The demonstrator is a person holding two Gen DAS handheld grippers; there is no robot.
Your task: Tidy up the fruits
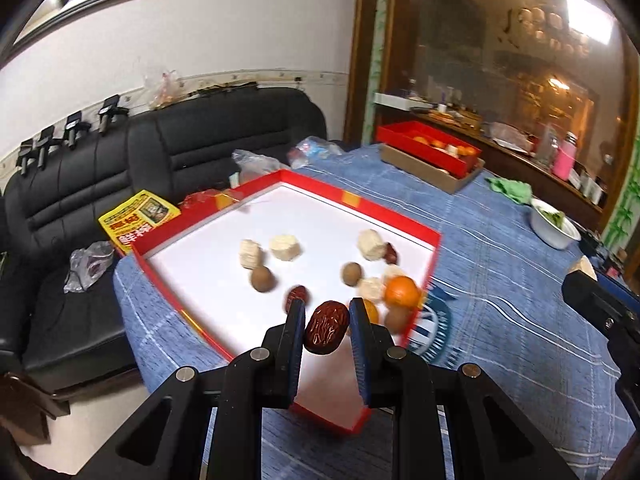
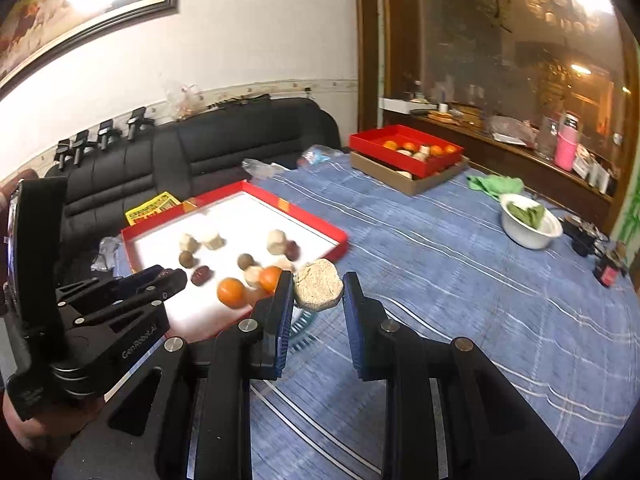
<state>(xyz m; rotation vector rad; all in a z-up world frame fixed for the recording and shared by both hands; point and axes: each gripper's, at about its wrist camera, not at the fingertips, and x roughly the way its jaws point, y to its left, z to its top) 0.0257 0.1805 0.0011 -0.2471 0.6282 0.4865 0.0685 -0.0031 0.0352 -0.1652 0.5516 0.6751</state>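
Note:
My left gripper point(image 1: 326, 312) is shut on a wrinkled red date point(image 1: 326, 328), held above the near edge of a red tray with a white floor point(image 1: 224, 264). The tray holds several pale cakes, brown round fruits, dates and oranges point(image 1: 401, 290). My right gripper point(image 2: 318, 280) is shut on a pale round cake point(image 2: 318, 286), held above the blue cloth just right of that tray point(image 2: 160, 240). The left gripper also shows in the right wrist view point(image 2: 176, 276) at the tray's near left.
A second red tray point(image 2: 404, 148) with oranges and cakes sits on a brown box at the far side. A white bowl of greens point(image 2: 530, 220) and a green cloth point(image 2: 494, 184) lie to the right. A black sofa point(image 1: 160, 152) stands beyond the table's left edge.

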